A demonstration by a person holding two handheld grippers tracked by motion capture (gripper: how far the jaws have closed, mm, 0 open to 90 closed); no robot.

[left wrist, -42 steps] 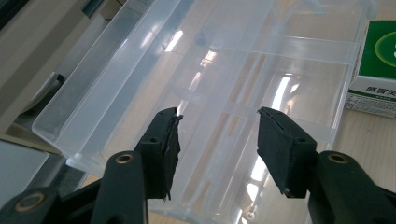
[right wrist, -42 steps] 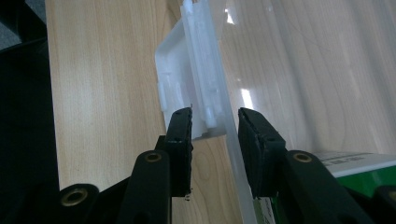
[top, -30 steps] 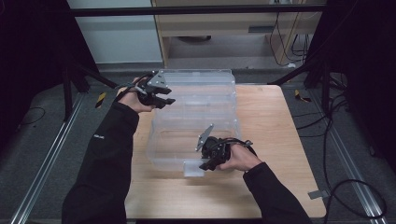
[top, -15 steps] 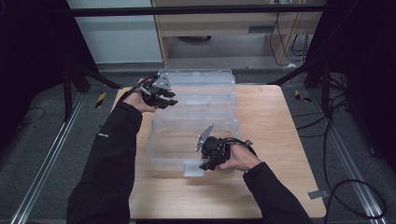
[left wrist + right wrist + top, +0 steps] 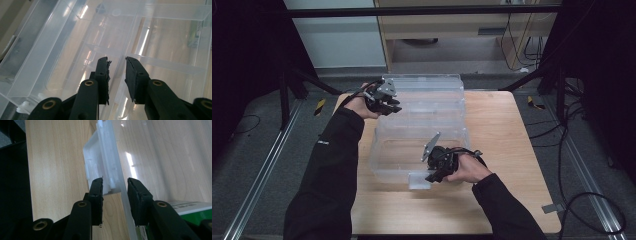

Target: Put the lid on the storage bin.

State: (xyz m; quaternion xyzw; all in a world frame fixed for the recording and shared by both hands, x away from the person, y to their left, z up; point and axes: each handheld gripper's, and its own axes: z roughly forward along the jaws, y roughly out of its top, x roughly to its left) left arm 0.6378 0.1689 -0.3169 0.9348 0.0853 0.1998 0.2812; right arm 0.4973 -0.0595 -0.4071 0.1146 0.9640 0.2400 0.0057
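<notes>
A clear plastic storage box (image 5: 422, 145) stands on the wooden table (image 5: 512, 150) with its lid (image 5: 432, 92) laid open behind it. My left gripper (image 5: 394, 106) hovers at the far left corner, over the clear compartments (image 5: 150, 37). Its jaws have just been closing and a narrow gap stays at the left gripper (image 5: 117, 60), where I see no edge pressed. My right gripper (image 5: 429, 175) is at the near wall. In its own view the right gripper (image 5: 115, 181) is shut on the front wall (image 5: 120, 170) beside the white latch (image 5: 97, 157).
A green and white label (image 5: 195, 212) lies inside the box near my right jaw; it also shows as a label (image 5: 193, 35) through the plastic. Bare table extends right of the box. Dark frame posts and cables surround the table.
My left hand has shifted slightly right and down onto the box's far left corner. The right hand and the box have stayed put.
</notes>
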